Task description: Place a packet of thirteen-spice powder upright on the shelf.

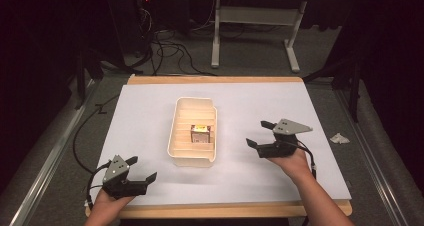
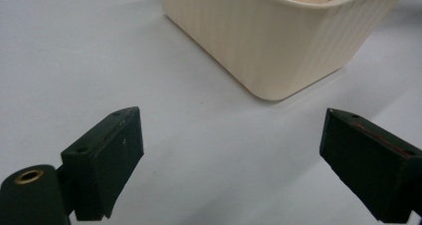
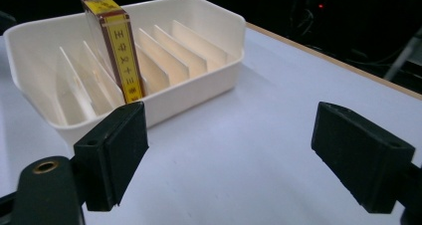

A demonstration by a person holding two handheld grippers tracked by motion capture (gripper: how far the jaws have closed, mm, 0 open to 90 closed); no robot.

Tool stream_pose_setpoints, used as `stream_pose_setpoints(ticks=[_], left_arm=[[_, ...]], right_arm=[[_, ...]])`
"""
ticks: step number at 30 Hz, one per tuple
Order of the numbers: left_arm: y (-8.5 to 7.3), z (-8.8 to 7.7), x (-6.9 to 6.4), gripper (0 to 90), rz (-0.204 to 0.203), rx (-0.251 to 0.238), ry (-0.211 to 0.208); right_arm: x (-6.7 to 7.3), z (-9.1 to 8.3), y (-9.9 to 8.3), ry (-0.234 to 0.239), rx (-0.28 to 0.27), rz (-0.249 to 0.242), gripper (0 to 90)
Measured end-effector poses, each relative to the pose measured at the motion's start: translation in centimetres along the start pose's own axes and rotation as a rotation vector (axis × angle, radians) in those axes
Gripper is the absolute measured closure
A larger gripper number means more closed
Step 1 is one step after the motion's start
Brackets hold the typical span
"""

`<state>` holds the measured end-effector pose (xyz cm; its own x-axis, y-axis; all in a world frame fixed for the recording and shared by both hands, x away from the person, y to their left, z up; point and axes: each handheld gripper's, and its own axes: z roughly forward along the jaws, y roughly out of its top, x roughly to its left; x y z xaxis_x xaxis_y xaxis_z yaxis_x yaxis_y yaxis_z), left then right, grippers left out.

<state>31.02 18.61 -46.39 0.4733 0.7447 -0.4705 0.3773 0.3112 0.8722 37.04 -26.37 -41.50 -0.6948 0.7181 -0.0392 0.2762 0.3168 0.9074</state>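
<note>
**Seemingly one box slotted, both claws idle**

Broadly, the counter [image 1: 150, 186] is a wooden top covered by a white sheet [image 1: 250, 171]; on that sheet, near its middle, sits a cream slotted bin [image 1: 172, 141] with thin dividers running across it; the bin lies between the two hands, well apart from each.

Inside the bin, a small yellow-and-brown box [image 3: 115, 46] stands upright on its edge in one of the middle slots, leaning lightly against a divider; in the high view it reads as a small block [image 1: 200, 134] toward the near half of the bin; the other slots look bare.

The left claw [image 1: 141, 172] hovers by the near-left corner of the sheet, jaws spread wide and holding nothing; its own view looks across bare sheet to the bin's rounded corner [image 2: 278, 60]; the right claw [image 1: 261, 134] hangs to the right of the bin, likewise wide and bare, pointed toward the bin's side.

As a judgement: the box looks placed and released, so that step seems finished; no other loose box lies on the sheet, so what is left, if anything, cannot be told.
</note>
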Motion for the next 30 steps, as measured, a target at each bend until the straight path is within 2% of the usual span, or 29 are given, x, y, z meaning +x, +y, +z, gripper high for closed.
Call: stream_pose_setpoints(ticks=[2,3,4,5,6,7,8,9,10,11,13,16,20,23,26,30], left_arm=[[0.0,0.0,0.0,10.7,0.000,0.003,-0.001],[0.0,0.1,-0.1,10.7,0.001,0.005,-0.002],[0.0,0.2,-0.1,10.7,0.005,0.006,-0.003],[0.0,0.2,-0.1,10.7,0.005,0.006,-0.003],[0.0,0.3,-0.1,10.7,0.008,0.006,-0.004],[-0.1,0.5,-0.2,10.7,0.001,0.005,-0.006],[-0.1,0.5,-0.2,10.8,0.001,0.005,-0.006],[-0.1,0.7,-0.1,10.8,0.007,0.012,-0.005],[-0.1,0.9,0.0,10.9,0.007,0.013,-0.004],[-0.1,1.0,0.0,11.0,0.003,0.013,-0.002],[-0.3,1.4,0.1,11.0,0.015,0.020,0.009],[-0.3,1.5,0.0,11.0,0.016,0.020,0.017],[-0.3,1.1,-0.1,11.0,0.015,0.009,0.024],[-0.3,0.8,0.0,11.0,0.014,0.009,0.025],[-0.2,0.6,0.1,11.0,0.002,0.000,0.028],[-0.2,0.4,0.1,11.0,0.012,0.002,0.026]], right_arm=[[0.0,-0.5,-0.3,-0.013,-0.001,0.003,14.8],[0.0,-1.1,-0.6,-0.031,0.000,0.013,14.7],[0.0,-2.4,-1.4,-0.070,-0.005,0.018,14.7],[0.0,-2.4,-1.4,-0.070,-0.005,0.018,14.7],[0.0,-3.1,-1.9,-0.091,-0.001,0.025,14.7],[0.2,-4.5,-2.9,-0.131,0.004,0.036,14.7],[0.2,-4.5,-2.9,-0.131,0.004,0.036,14.7],[0.2,-5.2,-3.3,-0.148,0.005,0.040,14.7],[0.4,-6.7,-4.5,-0.186,-0.025,0.064,14.7],[0.6,-7.1,-4.9,-0.199,-0.040,0.078,14.7],[0.7,-7.6,-5.8,-0.182,-0.063,0.106,14.7],[0.8,-7.6,-5.9,-0.177,-0.062,0.087,14.7],[0.6,-6.5,-6.1,-0.153,-0.053,0.087,14.8],[0.5,-6.4,-6.1,-0.151,-0.049,0.080,14.8],[0.3,-6.4,-6.2,-0.150,-0.046,0.100,14.9],[-0.1,-6.3,-6.4,-0.153,-0.047,0.111,15.1]])
